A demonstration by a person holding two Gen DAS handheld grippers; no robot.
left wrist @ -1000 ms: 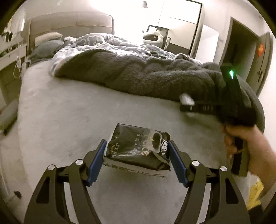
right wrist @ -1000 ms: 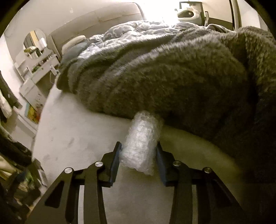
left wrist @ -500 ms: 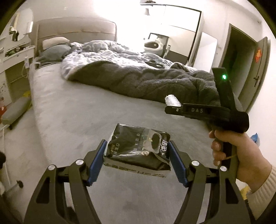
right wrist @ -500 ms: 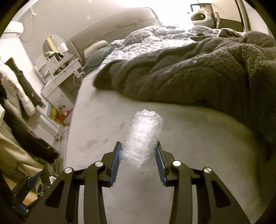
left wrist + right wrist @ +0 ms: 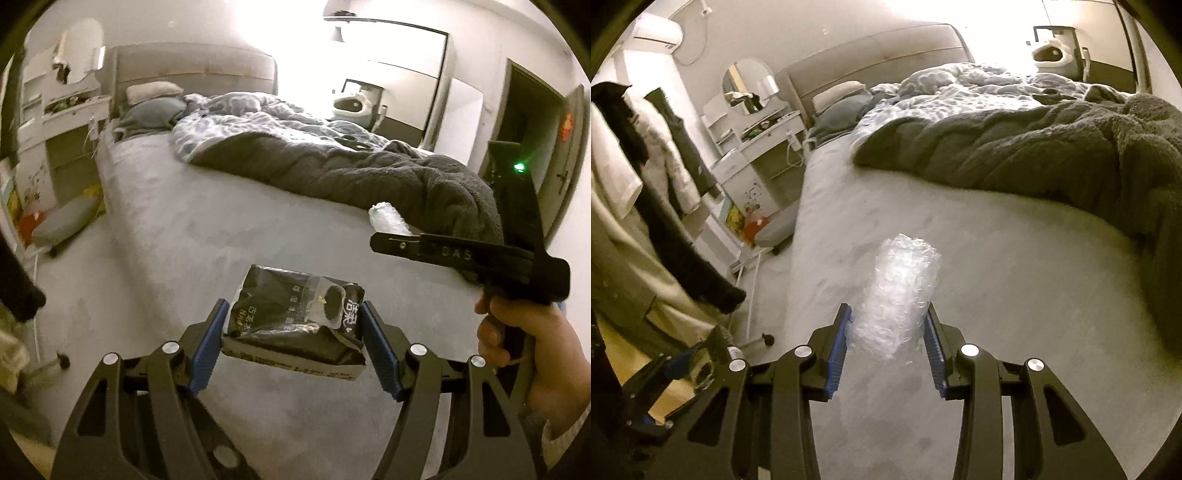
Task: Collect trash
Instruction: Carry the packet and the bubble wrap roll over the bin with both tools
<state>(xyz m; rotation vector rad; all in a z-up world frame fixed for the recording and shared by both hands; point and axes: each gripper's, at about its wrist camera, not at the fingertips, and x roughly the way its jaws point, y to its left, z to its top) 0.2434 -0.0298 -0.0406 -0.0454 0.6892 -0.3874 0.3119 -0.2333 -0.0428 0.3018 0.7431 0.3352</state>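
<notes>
My left gripper (image 5: 293,328) is shut on a black plastic food packet (image 5: 295,314) with white print, held in the air above the grey bed sheet. My right gripper (image 5: 888,328) is shut on a roll of clear bubble wrap (image 5: 897,295), also lifted over the bed. In the left wrist view the right gripper (image 5: 391,242) shows from the side at the right, held by a hand, with the bubble wrap (image 5: 388,218) sticking out past its fingers.
A dark fuzzy blanket (image 5: 1034,147) and a pale duvet (image 5: 258,122) lie across the far half of the bed (image 5: 997,258). A white vanity desk (image 5: 757,147) and hanging clothes (image 5: 646,166) stand left of the bed. A doorway (image 5: 528,110) is at the right.
Both grippers have pulled up and back from the bed with their items held. The blanket now looks farther away and more of the room shows.
</notes>
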